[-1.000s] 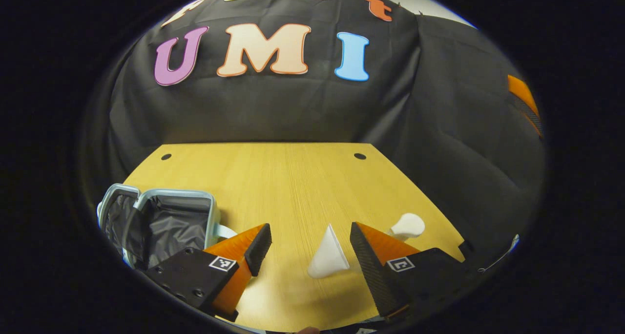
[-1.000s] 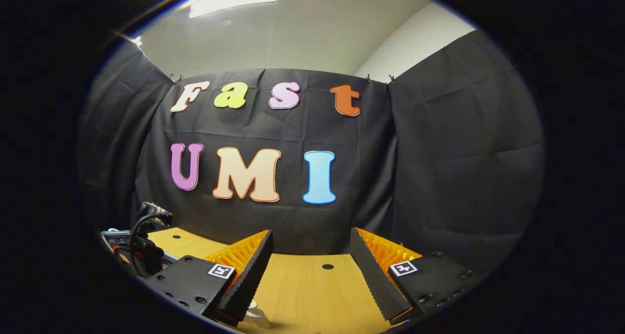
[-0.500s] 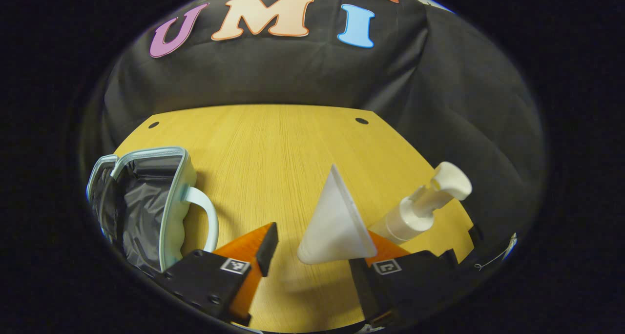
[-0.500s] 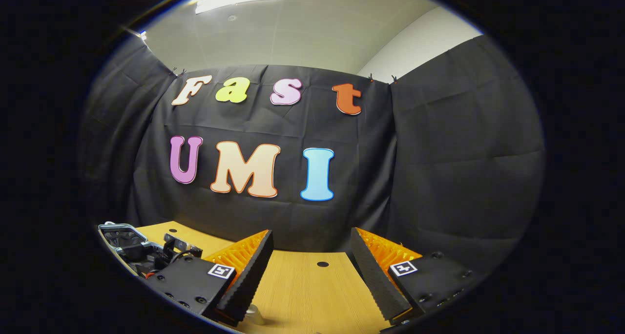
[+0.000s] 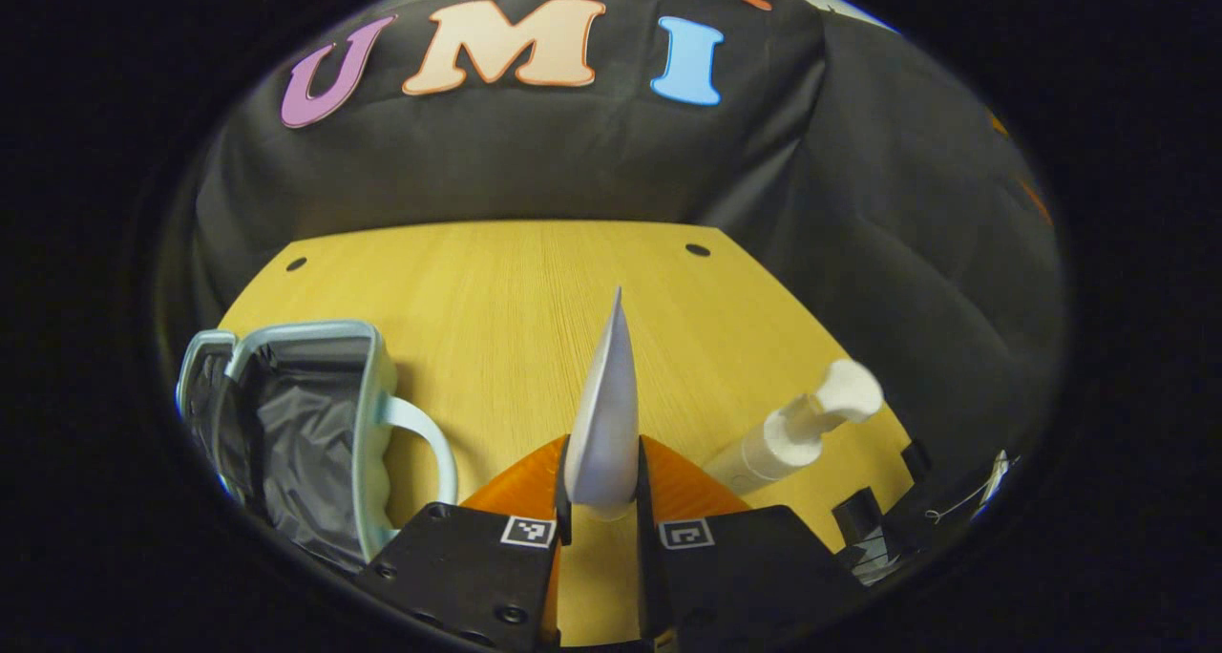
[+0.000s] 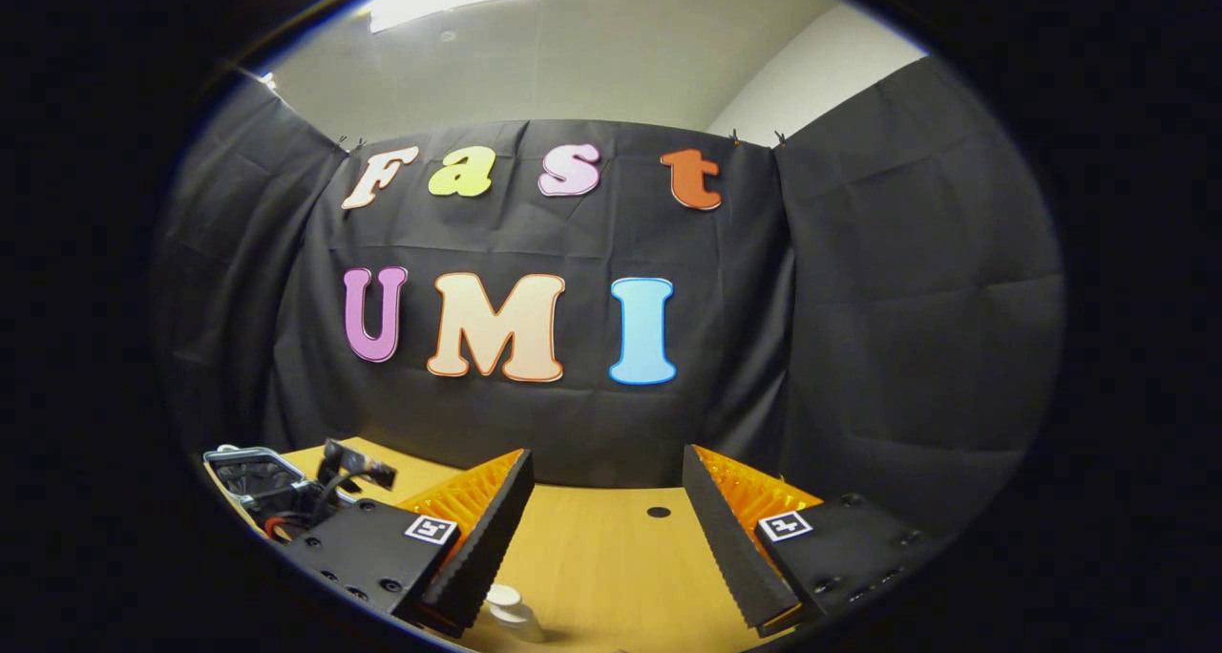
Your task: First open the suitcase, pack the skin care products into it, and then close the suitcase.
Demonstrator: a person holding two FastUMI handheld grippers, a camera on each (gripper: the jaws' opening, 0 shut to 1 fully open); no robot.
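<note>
While the suitcase (image 5: pixel 315 433) lies open on the table (image 5: pixel 496 300) at the left of the left gripper view, dark lining exposed and pale handle (image 5: pixel 420 438) turned toward the centre, the white tube (image 5: pixel 603 414) is clamped in the left gripper (image 5: pixel 601 500); both fingers press its rounded end, and its flat crimped end points away over the table; its wide faces meet the fingers, so it is seen edge-on. The pump bottle (image 5: pixel 792 429) lies on its side to the right of the tube, apart from it, near the table's right edge, pump head away from the camera. In the right gripper view the right gripper (image 6: pixel 603 529) is spread wide with nothing between its fingers, held above the table; a small white bottle top (image 6: pixel 508 607) shows beside its left finger; the left gripper's body and cables sit at far left.
</note>
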